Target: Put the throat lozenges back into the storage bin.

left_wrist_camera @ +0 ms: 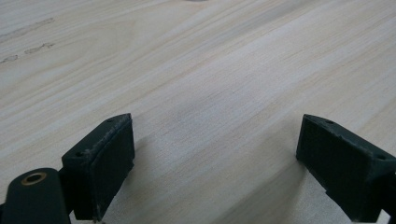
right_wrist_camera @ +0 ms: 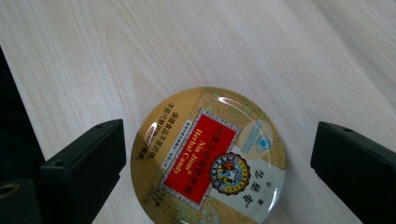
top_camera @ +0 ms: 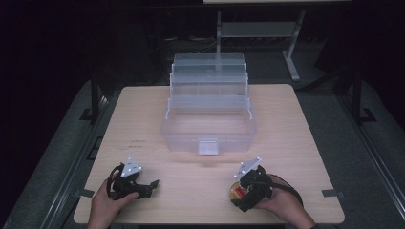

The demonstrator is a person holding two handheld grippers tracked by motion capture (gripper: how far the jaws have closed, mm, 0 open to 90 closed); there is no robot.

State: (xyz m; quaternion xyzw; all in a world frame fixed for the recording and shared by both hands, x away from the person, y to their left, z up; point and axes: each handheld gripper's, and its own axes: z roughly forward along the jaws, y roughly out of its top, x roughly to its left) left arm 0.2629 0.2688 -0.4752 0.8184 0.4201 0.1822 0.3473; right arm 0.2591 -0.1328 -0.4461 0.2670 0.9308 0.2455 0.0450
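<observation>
While the right hand-held gripper (right_wrist_camera: 218, 154) straddles the candy tin (right_wrist_camera: 208, 158), its jaws stand open and grip nothing.
Lying flat near the tabletop's (top_camera: 296, 143) front edge, right of centre, the domed, glossy tin could squirt sideways if the pads close off-centre; the left hand-held gripper (left_wrist_camera: 215, 154) rests open and empty.

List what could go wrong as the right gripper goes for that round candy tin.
The candy tin lies flat between the open right gripper, whose pads don't yet touch it; its domed, glossy lid could let them slip. The tin sits near the table edge, so a nudge might push it off.
</observation>
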